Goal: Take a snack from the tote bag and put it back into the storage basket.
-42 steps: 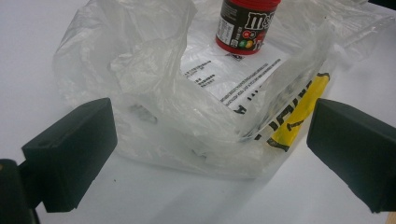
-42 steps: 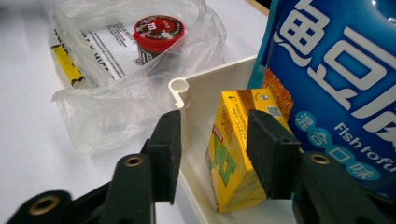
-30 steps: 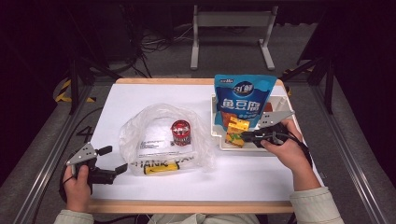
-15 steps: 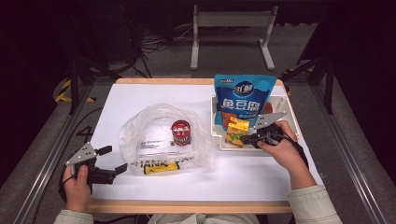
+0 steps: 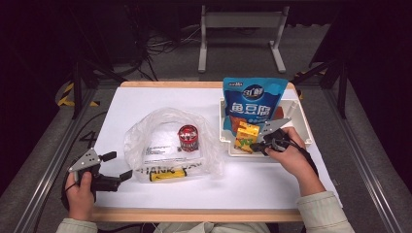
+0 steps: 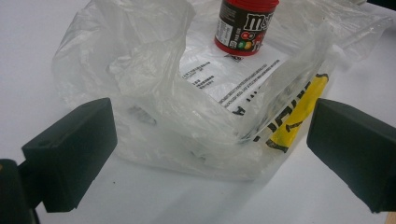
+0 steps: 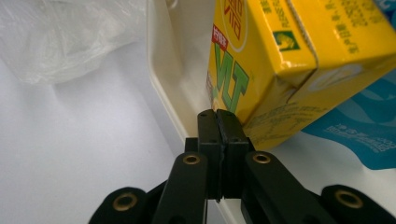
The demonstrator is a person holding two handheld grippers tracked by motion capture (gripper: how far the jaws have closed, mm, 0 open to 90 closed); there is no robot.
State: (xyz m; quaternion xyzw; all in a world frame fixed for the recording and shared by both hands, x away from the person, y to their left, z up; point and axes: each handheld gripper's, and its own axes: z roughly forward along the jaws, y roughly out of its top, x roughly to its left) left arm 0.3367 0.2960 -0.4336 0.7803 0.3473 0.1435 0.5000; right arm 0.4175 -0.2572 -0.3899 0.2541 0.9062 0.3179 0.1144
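The right gripper [image 5: 257,147] sits inside the white bin [image 5: 301,116] at the table's right side, its jaws pressed flat together with nothing between them; they have just been closing. Seen through the right gripper view, the closed tips [image 7: 218,122] rest against the lower corner of the yellow carton [image 7: 280,60], close by the bin's near wall [image 7: 163,84]. Whether the tips actually touch the carton or only sit just beside it is hard to tell. In the high view the carton [image 5: 247,136] stands tilted in the bin, leaning against the blue pouch [image 5: 252,99] behind it.

The left gripper [image 5: 114,167] lies low at the table's [image 5: 145,97] near left edge, jaws wide apart and holding nothing. Its own camera looks between the two black pads [image 6: 70,149] at the clear plastic bag [image 6: 154,84], which lies crumpled just ahead. A red candy can [image 6: 245,23] stands upright on the bag's far part, and a yellow band [image 6: 299,114] shows along the bag's edge.
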